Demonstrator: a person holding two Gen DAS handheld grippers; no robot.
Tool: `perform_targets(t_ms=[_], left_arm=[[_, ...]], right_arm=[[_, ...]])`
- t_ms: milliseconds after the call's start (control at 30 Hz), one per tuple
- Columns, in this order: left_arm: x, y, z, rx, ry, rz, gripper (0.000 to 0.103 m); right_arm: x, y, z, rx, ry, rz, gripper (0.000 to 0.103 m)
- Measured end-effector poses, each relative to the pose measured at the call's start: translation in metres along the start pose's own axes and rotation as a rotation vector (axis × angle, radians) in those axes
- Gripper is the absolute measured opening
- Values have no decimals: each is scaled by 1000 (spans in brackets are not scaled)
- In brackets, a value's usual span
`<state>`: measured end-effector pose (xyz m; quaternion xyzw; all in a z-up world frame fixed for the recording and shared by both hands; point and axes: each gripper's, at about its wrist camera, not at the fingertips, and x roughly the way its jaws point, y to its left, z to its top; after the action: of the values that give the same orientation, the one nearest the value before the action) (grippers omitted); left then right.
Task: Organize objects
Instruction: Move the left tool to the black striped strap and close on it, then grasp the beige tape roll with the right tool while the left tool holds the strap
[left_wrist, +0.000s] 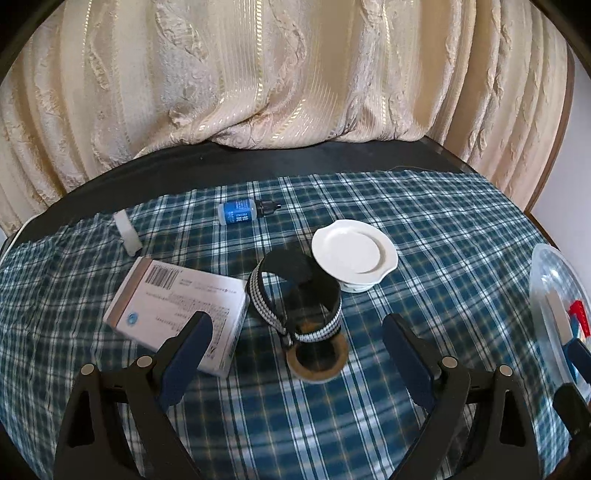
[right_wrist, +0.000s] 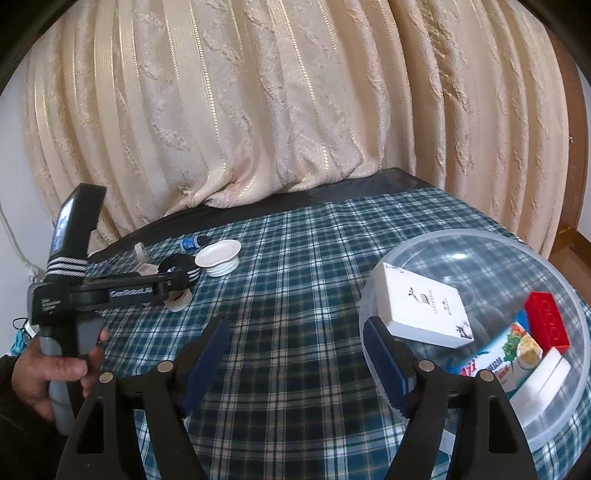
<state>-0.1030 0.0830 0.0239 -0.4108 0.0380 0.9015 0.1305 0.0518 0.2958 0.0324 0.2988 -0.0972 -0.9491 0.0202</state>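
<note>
My left gripper (left_wrist: 295, 332) is open and empty, its fingers either side of a black strap with a checked edge (left_wrist: 295, 295) looped over a brown ring (left_wrist: 318, 360). A white box with a barcode (left_wrist: 177, 306) lies just left of the strap. A white saucer (left_wrist: 352, 251) stands behind it, and a blue dropper bottle (left_wrist: 243, 211) lies further back. My right gripper (right_wrist: 299, 343) is open and empty above the cloth, its right finger at the rim of a clear plastic bowl (right_wrist: 443, 240). The bowl holds a white box (right_wrist: 424, 310), a red brick (right_wrist: 546, 325) and a printed packet (right_wrist: 506, 354).
A blue plaid cloth (left_wrist: 443, 221) covers a dark table (left_wrist: 258, 158). A cream curtain (left_wrist: 258, 74) hangs right behind it. A small white block (left_wrist: 127, 232) lies at the back left. The bowl shows at the right edge of the left wrist view (left_wrist: 546, 266).
</note>
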Motion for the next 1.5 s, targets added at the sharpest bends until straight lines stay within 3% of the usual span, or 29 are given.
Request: perform_targets(t_ms=[133, 233, 367, 500, 700, 1033, 1500], left_arm=[[8, -1, 2, 5, -2, -6, 94], [12, 0, 5, 2, -17, 4, 86], [14, 0, 7, 28, -36, 25, 59], [12, 2, 6, 16, -40, -5, 30], [3, 6, 3, 7, -67, -5, 13], [-36, 23, -3, -36, -125, -31, 10], [-73, 56, -22, -126, -197, -7, 10]], right_arm=[[5, 1, 2, 1, 11, 9, 79], [8, 4, 2, -1, 15, 13, 79], [11, 6, 3, 1, 27, 24, 79], [16, 6, 3, 12, 43, 30, 79], [19, 14, 3, -5, 46, 27, 79], [26, 26, 3, -18, 72, 63, 79], [70, 70, 22, -122, 181, 165, 79]])
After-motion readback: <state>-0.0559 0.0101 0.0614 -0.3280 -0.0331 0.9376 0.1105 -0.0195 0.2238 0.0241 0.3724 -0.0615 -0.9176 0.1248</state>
